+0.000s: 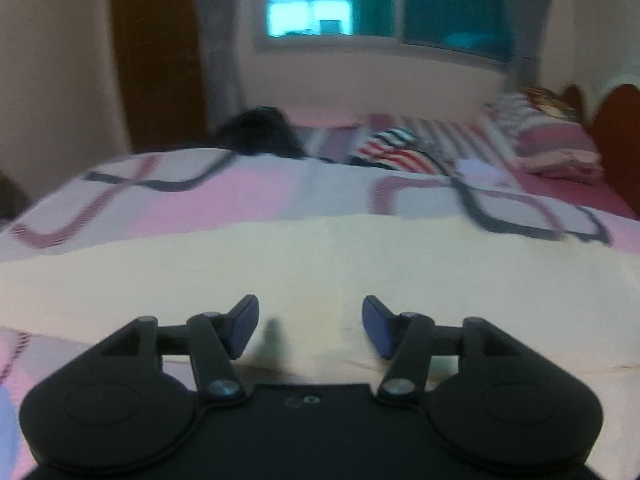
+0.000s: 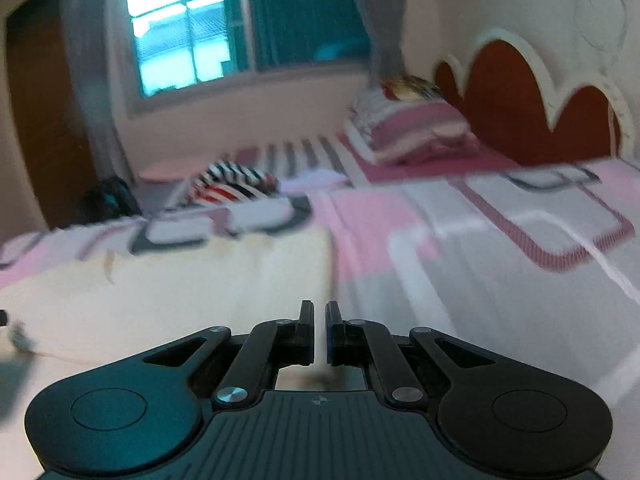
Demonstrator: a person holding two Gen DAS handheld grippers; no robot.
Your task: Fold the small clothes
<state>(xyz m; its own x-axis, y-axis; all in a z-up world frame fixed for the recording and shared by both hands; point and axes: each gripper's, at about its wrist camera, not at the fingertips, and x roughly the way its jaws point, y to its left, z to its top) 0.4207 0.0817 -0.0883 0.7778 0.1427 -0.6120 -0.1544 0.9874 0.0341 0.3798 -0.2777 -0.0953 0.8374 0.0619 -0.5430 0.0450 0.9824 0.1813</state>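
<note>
A cream-coloured garment (image 1: 320, 272) lies flat across the bed in front of me. In the left wrist view my left gripper (image 1: 310, 326) is open and empty, low over the garment's near part. The garment also shows in the right wrist view (image 2: 180, 292), with its right edge running past my right gripper (image 2: 319, 330). The right gripper's jaws stand nearly together with a thin gap, and nothing shows between them. It hovers over the garment's right edge.
The bed has a pink, white and grey patterned cover (image 1: 240, 196). A striped red, white and dark garment (image 1: 394, 148) lies farther back, also seen in the right wrist view (image 2: 232, 184). A dark bundle (image 1: 260, 132) lies behind. Folded bedding (image 2: 408, 132) is by the red headboard (image 2: 528, 112).
</note>
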